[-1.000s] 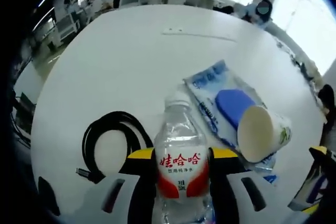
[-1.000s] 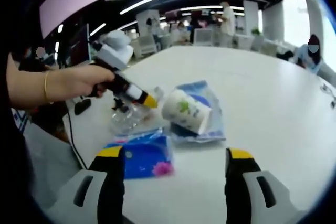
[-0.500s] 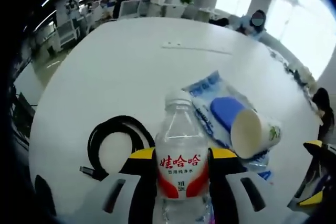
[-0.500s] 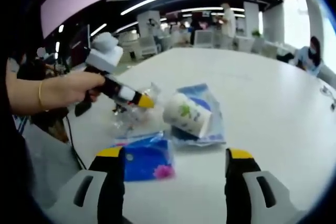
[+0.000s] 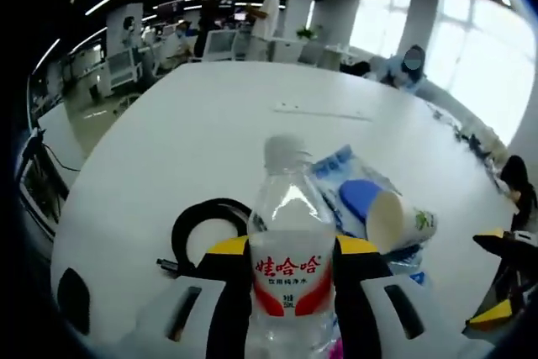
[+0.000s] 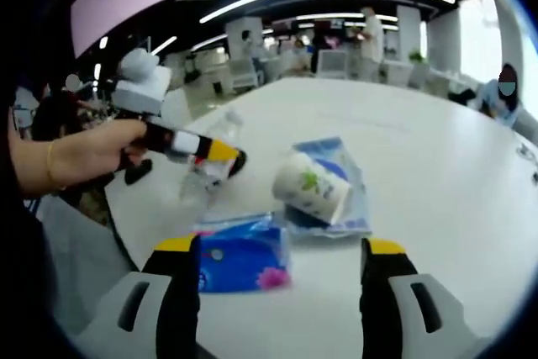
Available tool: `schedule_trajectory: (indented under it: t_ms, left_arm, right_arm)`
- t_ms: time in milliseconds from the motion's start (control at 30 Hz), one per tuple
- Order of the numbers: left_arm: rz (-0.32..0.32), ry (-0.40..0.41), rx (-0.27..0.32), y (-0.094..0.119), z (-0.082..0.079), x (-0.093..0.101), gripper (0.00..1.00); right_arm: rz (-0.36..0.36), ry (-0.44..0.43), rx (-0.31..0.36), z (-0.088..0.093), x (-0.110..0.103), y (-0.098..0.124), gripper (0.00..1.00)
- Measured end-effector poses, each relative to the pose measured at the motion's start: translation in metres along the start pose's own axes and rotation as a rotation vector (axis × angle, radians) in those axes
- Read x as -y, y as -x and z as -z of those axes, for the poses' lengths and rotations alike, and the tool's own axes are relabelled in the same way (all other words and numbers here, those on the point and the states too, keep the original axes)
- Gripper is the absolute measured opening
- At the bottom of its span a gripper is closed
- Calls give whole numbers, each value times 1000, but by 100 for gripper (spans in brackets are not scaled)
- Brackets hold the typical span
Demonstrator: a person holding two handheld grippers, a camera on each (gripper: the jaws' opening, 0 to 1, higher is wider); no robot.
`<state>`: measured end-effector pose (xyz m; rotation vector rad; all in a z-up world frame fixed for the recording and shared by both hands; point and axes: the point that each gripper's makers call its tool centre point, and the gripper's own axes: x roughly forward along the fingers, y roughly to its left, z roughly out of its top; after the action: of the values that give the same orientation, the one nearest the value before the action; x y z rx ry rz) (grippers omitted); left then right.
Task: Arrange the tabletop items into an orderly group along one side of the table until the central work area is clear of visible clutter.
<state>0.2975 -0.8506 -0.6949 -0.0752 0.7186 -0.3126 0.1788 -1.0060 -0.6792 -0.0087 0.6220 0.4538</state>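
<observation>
1. Left gripper view: the water bottle has risen off the white table since a second ago; the left gripper stays clamped on its red label, upright.
2. Right gripper view: the right gripper hangs with jaws apart above a blue tissue pack.
3. A paper cup lies tipped on a blue-and-clear bag; its contents can't be told.
4. A black cable coil rests beside the bottle.
</observation>
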Motion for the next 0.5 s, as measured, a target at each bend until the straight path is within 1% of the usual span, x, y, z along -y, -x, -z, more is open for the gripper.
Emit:
schedule_trajectory:
  t_ms: [67, 133, 300, 500]
  left_arm:
    - [0, 0, 4, 2, -1, 1, 35]
    - [-1, -1, 24, 4, -4, 1, 34]
    - [4, 6, 52, 7, -10, 0, 34]
    - [13, -10, 108, 12, -18, 3, 34]
  right_arm:
    - [-1, 2, -1, 0, 0, 0, 76]
    - [-1, 5, -2, 0, -1, 1, 76]
    - [2, 7, -3, 0, 0, 2, 76]
    - [6, 5, -3, 0, 0, 2, 76]
